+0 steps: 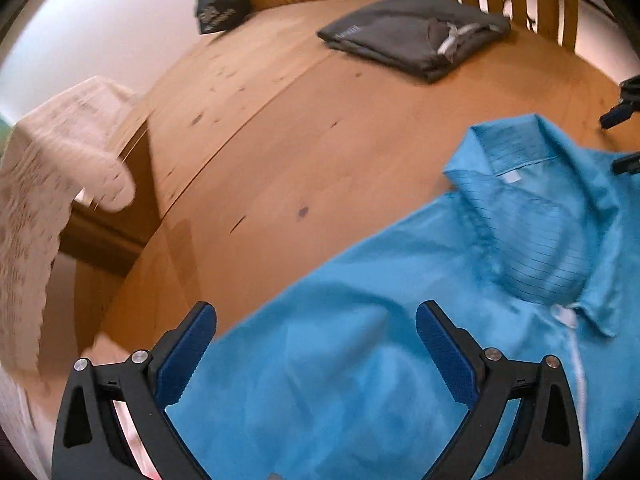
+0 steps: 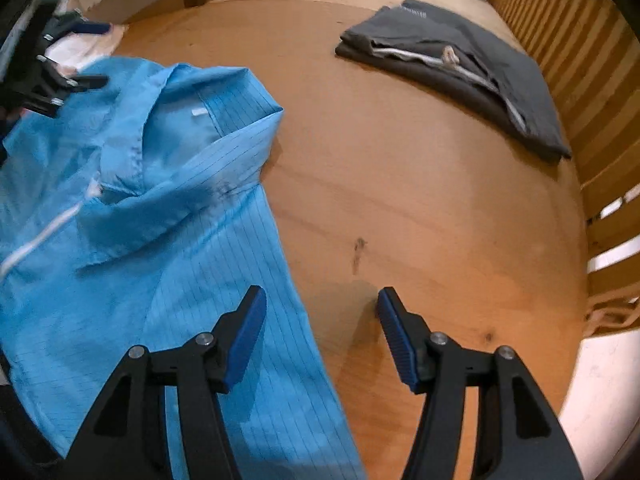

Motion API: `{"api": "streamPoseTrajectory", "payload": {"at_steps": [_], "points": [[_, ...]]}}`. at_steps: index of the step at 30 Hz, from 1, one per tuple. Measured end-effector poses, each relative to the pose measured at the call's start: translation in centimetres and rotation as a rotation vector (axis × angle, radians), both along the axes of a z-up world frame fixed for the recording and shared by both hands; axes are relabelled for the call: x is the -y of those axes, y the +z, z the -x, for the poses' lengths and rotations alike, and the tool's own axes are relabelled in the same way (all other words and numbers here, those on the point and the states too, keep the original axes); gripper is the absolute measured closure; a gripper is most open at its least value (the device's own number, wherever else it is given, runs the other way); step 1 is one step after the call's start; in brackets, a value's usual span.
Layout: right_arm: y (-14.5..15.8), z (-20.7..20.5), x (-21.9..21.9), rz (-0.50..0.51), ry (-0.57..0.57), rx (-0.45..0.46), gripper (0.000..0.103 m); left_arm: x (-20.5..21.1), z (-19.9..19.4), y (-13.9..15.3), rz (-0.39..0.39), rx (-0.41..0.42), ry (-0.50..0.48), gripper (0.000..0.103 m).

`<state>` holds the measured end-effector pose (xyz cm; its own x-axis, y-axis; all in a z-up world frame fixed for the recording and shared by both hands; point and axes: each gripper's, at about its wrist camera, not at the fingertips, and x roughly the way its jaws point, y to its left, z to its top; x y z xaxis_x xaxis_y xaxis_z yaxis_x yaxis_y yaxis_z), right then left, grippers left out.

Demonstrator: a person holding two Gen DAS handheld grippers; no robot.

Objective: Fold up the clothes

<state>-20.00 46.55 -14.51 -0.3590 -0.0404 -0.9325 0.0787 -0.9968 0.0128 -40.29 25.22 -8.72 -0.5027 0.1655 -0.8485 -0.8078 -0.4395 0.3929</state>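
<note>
Below, the blue shirt (image 1: 360, 360) lies under the left gripper's (image 1: 316, 344) spread fingers, its edge between the right gripper's (image 2: 322, 332) parted fingers.

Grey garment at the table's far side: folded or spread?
Folded: the grey garment lies as a compact stack with layered edges showing on the wooden table.

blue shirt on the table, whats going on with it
A person with a two-finger gripper in each hand is working on the blue shirt, which lies spread, collar up, on the wooden table. The left gripper hovers open over the shirt's body; the right gripper is open at the shirt's edge. Neither grips cloth. A folded dark grey garment sits farther back.
</note>
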Motion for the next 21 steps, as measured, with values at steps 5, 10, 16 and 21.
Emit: {"api": "streamPoseTrajectory", "payload": {"at_steps": [5, 10, 16, 21], "points": [[0.2, 0.5, -0.4, 0.048, -0.003, -0.015, 0.040, -1.2, 1.9, -1.6, 0.020, 0.048, -0.024, 0.002], [1.2, 1.1, -0.6, 0.177, -0.022, -0.048, 0.040, -0.5, 0.5, -1.2, -0.059, 0.151, -0.027, 0.002], [2.3, 4.3, 0.4, 0.120, -0.038, -0.092, 0.040, -1.1, -5.8, 0.9, -0.101, 0.172, -0.116, 0.002], [2.0, 9.9, 1.1, 0.095, -0.020, -0.083, 0.040, -2.5, -10.9, 2.2, -0.120, 0.175, -0.209, 0.002]]}}
